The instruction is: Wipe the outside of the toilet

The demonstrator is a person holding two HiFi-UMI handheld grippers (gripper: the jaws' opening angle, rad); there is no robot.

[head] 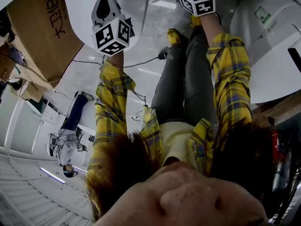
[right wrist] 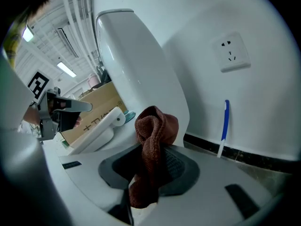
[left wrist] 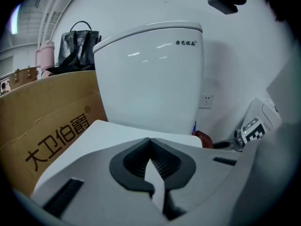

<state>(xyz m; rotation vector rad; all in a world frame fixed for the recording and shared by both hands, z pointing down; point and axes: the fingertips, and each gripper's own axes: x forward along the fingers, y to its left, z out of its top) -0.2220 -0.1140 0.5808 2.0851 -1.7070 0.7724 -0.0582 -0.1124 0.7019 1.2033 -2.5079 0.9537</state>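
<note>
Gleaming toilet (left wrist: 150,74) nr wall outlet (right wrist: 229,52), box (left wrist: 51,121).

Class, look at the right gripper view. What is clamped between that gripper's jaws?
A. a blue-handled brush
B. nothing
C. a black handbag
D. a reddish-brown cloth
D: the right gripper has its jaws closed on a bunched reddish-brown cloth, in front of the white toilet tank.

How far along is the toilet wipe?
Done: the right gripper is shut on the brown cloth, so the pickup is behind us. In hand: the cloth is held up beside the toilet tank; contact can't be judged. Left: the wiping itself, as no wiped patch shows. The left gripper is shut, empty, facing the tank.
</note>
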